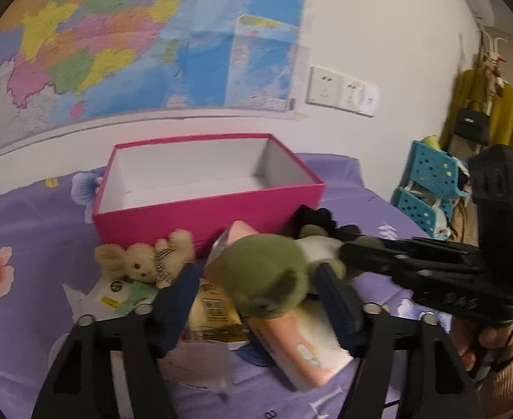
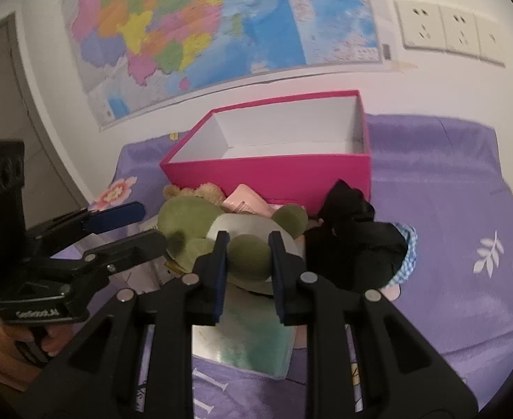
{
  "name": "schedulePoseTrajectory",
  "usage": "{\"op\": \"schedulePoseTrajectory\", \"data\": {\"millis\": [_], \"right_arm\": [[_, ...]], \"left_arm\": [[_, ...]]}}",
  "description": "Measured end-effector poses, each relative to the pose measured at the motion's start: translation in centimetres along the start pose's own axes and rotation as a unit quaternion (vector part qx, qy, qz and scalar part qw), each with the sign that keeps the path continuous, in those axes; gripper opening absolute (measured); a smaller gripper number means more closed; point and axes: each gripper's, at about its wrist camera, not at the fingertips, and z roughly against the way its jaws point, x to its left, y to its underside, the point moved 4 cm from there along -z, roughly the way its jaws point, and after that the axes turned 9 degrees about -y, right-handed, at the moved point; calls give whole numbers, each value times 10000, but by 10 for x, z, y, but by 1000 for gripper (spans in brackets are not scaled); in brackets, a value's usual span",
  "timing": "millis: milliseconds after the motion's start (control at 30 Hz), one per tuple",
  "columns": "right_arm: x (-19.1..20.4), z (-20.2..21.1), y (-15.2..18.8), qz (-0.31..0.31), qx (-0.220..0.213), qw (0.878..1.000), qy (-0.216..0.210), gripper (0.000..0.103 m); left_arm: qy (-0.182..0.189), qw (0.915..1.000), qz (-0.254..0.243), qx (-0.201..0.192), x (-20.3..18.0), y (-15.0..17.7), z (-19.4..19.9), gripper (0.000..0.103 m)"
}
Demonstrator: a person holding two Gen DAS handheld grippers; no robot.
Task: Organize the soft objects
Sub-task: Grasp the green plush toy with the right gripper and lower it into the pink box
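A green plush frog lies on a pile in front of an open, empty pink box. My right gripper is shut on the green plush frog's limb. My left gripper is open, one finger on each side of the frog's head. A beige teddy bear lies left of the frog. Black fabric lies to the right, by the box's corner.
Tissue packs, a pink one and a yellow one, lie under the toys. A purple flowered sheet covers the surface. A map hangs on the wall behind. Teal baskets stand at right.
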Motion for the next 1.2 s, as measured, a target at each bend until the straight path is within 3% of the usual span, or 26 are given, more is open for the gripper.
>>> {"op": "schedulePoseTrajectory", "data": {"millis": [67, 300, 600, 800, 967, 1200], "right_arm": [[-4, 1, 0, -91, -41, 9999, -26, 24], [-2, 3, 3, -62, -41, 10000, -2, 24], [16, 14, -22, 281, -343, 9990, -48, 24], [28, 16, -64, 695, -624, 9956, -98, 24], [18, -1, -102, 747, -712, 9946, -121, 24], [-21, -46, -135, 438, -514, 9977, -97, 24]], "left_arm": [[-37, 10000, -10, 43, 1, -2, -6, 72], [470, 9984, -82, 296, -11, -1, -21, 70], [626, 9980, 115, -53, -8, -24, 3, 70], [354, 9983, -54, -453, -2, -64, 14, 71], [52, 9989, -50, -453, 7, -101, -4, 71], [-213, 9990, 374, 108, 23, -121, -59, 71]]}}
